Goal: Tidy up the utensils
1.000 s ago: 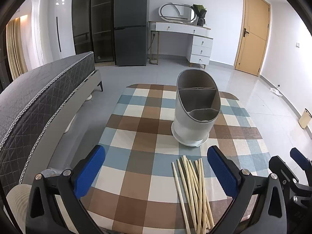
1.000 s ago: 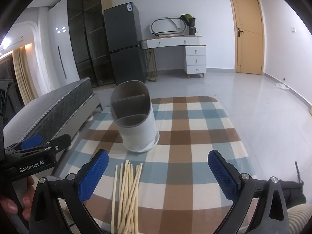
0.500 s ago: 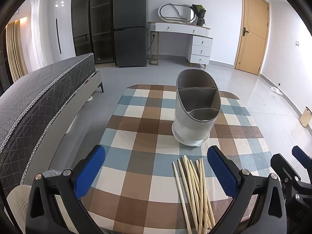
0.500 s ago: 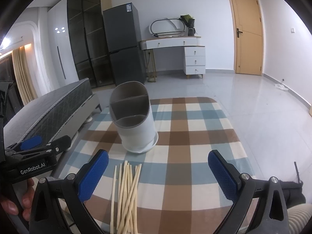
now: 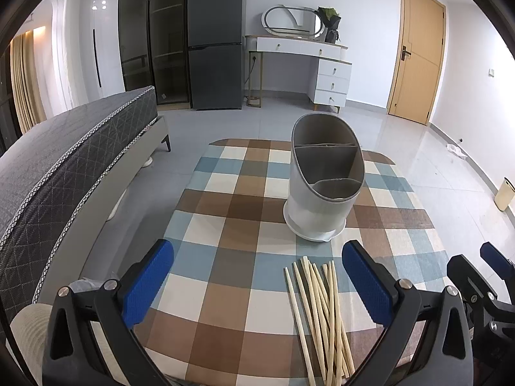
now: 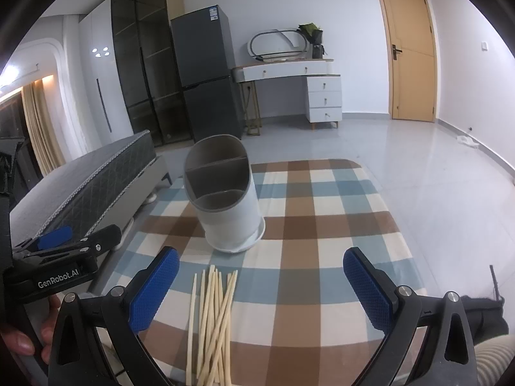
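A bundle of several pale wooden chopsticks (image 5: 322, 315) (image 6: 212, 318) lies loose near the front edge of a checked tablecloth. Behind it stands a grey-white oval utensil holder (image 5: 325, 180) (image 6: 225, 199) with three compartments, all showing nothing inside. My left gripper (image 5: 257, 283) hovers open above the cloth, the chopsticks just inside its right finger. My right gripper (image 6: 260, 286) is open too, the chopsticks lying just inside its left finger. Each view catches the other gripper at its edge: the right gripper (image 5: 489, 276) and the left gripper (image 6: 64, 257), held by a hand.
The low table with the checked cloth (image 5: 244, 225) (image 6: 322, 225) stands on a tiled floor. A dark quilted bed (image 5: 64, 167) runs along its left side. A fridge (image 5: 215, 41), a dressing table (image 5: 299, 64) and a door (image 5: 418, 51) are far behind.
Both grippers have barely shifted; the view has drifted slightly, and the holder and chopsticks lie as before. Both stay open.
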`<state>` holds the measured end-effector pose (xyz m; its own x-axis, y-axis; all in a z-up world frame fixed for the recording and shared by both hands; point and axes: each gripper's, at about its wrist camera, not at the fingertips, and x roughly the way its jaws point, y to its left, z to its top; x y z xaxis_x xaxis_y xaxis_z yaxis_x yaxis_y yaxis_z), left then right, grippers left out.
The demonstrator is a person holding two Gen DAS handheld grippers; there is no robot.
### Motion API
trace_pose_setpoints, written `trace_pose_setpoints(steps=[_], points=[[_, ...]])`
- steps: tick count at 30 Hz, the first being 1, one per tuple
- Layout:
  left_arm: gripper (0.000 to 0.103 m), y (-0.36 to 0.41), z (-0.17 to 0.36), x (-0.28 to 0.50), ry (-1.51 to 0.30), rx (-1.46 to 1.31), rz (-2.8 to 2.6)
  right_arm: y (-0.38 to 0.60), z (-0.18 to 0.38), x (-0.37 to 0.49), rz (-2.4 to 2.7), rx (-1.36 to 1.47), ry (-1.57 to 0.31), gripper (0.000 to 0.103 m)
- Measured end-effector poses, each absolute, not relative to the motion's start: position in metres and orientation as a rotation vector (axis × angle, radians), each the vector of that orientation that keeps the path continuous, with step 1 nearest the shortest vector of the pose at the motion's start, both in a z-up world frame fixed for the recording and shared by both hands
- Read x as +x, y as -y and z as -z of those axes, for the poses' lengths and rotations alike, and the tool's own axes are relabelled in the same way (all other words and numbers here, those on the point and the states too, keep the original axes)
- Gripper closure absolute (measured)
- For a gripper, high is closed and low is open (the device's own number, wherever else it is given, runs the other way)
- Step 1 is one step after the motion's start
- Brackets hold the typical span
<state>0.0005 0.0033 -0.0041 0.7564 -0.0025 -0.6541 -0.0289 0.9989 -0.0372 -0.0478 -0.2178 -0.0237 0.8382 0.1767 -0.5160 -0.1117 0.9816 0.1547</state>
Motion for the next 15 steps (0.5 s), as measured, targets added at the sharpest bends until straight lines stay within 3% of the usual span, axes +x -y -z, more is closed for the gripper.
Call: trace_pose_setpoints(steps=[15], points=[[0.001, -0.0029, 0.0067, 0.0030, -0.725, -0.051, -0.009, 0.2169, 0.0243, -0.0465, -0.170, 0.120, -0.551, 0.001]])
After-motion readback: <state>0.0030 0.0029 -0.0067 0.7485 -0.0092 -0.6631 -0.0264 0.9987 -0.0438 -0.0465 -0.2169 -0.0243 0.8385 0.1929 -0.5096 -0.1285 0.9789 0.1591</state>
